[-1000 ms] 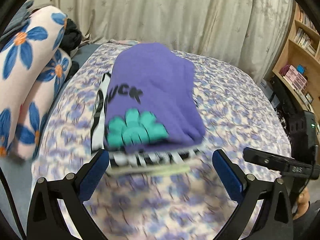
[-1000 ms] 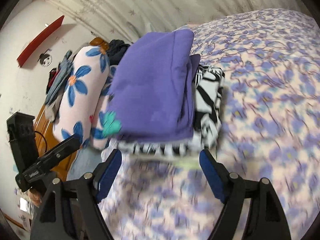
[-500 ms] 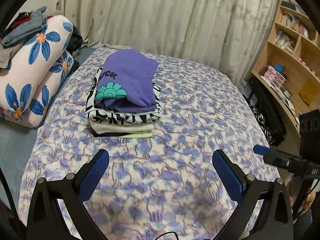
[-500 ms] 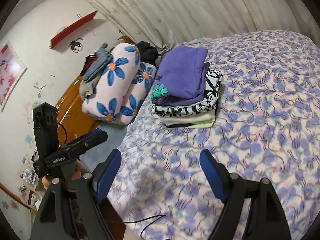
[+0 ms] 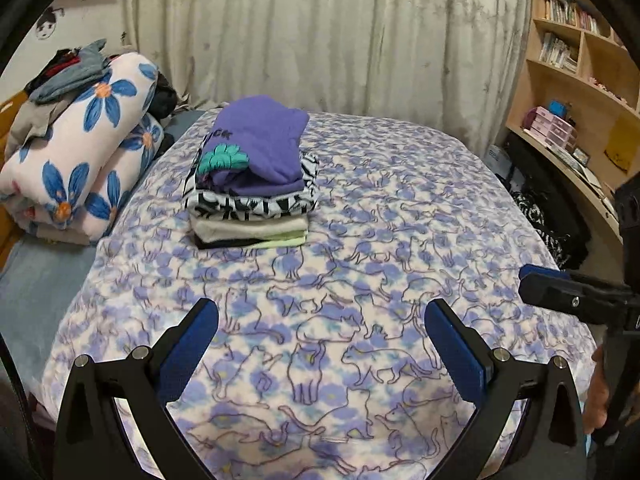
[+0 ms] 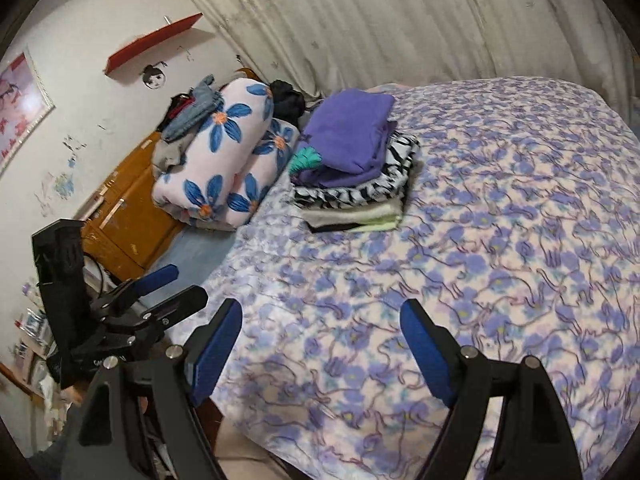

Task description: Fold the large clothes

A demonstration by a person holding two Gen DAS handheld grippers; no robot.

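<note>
A stack [image 5: 252, 196] of folded clothes is seen on the bed [image 5: 400, 240], toward its far left side, near the curtain [image 5: 320, 40]. A purple top [image 5: 260, 148] with a teal print is laid uppermost; beneath it a black-and-white striped piece [image 5: 248, 206], a cream piece and a pale green piece are stacked, with something dark at the bottom. The stack is shown upright and squared.

The left gripper [image 5: 320, 344] is held wide above the near part of the bed, nothing being gripped between its blue pads [image 5: 188, 344]. The right gripper [image 6: 320, 344] is likewise spread wide, and nothing is held in it; its pads [image 6: 424, 348] are seen over the bedspread near the bed's near left corner. Both grippers are kept well apart from the stack.

A rolled blanket [image 5: 80, 160] with blue flowers is placed just beside the stack, on the left, with loose clothes [image 5: 68, 72] piled on it. Shelves [image 5: 580, 80] with books are seen at the right. In the right wrist view, a red shelf [image 6: 152, 44] is fixed to the wall, and a wooden headboard [image 6: 124, 208] is visible below it.
</note>
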